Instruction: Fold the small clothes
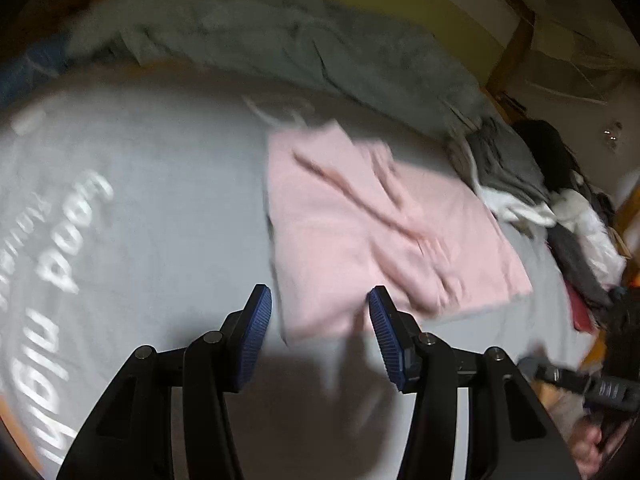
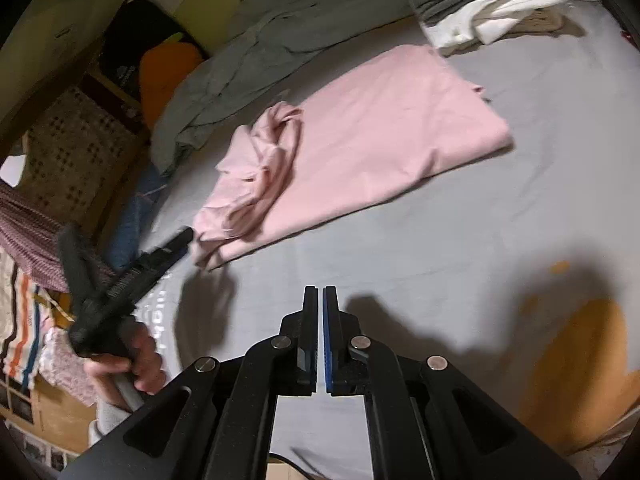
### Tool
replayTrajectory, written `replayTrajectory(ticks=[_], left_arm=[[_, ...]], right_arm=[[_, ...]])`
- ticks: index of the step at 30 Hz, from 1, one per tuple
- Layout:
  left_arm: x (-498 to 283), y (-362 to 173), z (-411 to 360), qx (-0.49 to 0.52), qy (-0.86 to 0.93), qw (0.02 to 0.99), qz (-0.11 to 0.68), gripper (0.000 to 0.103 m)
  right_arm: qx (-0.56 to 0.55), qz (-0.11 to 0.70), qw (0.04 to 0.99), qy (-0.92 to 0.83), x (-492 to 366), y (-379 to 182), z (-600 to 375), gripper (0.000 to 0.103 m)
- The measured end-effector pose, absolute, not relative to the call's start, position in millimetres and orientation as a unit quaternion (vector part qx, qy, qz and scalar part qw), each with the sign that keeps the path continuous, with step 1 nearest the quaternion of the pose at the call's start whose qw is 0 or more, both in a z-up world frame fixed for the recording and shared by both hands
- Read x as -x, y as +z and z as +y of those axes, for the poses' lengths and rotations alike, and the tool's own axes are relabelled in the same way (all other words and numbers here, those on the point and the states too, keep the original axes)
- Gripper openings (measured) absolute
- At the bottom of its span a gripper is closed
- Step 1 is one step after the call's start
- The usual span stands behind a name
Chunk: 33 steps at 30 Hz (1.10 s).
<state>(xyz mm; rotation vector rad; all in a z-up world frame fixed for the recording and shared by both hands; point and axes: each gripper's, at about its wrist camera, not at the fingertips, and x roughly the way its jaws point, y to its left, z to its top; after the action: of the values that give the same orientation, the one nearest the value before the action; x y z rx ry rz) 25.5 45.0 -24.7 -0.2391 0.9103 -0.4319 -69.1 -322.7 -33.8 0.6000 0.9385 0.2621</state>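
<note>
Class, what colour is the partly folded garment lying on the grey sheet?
Pale pink: the partly folded cotton garment shows best in the right wrist view.

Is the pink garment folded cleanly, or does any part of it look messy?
Not cleanly. Most of the pink garment lies flat on the grey sheet, but its end nearest the left claw is bunched into a crumpled ridge. Nothing looks spilled or damaged.

Left hand-held gripper (image 1: 320,296) black linkage arms, silver pivot screws, blue ribbed pads (image 1: 256,336), grey sleeve (image 2: 120,400)
</note>
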Motion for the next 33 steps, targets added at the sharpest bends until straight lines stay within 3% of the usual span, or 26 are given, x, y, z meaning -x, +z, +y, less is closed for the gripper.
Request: replayTrajectory(ticks=[3, 7, 9, 11, 20, 24, 29, 33], left_arm=[[-17, -37, 40, 0.095, -0.198, 0.872, 0.437, 0.049], [-8, -40, 26, -0.012, -0.143, 0.908, 0.393, 0.051], [-9, -41, 28, -0.010, -0.136, 0.912, 0.387, 0.051], [-10, -44, 36, 0.023, -0.133, 0.914, 0.384, 0.051], [7, -51, 42, -0.012, -0.085, 0.932, 0.352, 0.054], [5, -52, 51, 0.016, -0.080, 0.935, 0.346, 0.060], [2, -52, 69, 0.080, -0.095, 0.929, 0.349, 0.060], [7, -52, 77, 0.115, -0.098, 0.928, 0.341, 0.060]], right_arm=[[-0.282, 0.444, 0.839, 0.142, 62, -24, -317, 0.001], [-0.205, 0.442, 0.862, 0.137, 41, 6, -299, 0.001], [-0.157, 0.437, 0.873, 0.151, 28, 22, -285, 0.010], [-0.115, 0.429, 0.882, 0.155, 11, 35, -268, 0.028], [0.078, 0.452, 0.878, 0.140, -59, 16, -185, 0.029], [0.057, 0.498, 0.856, 0.127, -90, -13, -190, 0.029], [0.080, 0.450, 0.888, 0.059, -97, -11, -211, 0.029], [0.011, 0.463, 0.885, 0.037, -96, -14, -252, 0.032]])
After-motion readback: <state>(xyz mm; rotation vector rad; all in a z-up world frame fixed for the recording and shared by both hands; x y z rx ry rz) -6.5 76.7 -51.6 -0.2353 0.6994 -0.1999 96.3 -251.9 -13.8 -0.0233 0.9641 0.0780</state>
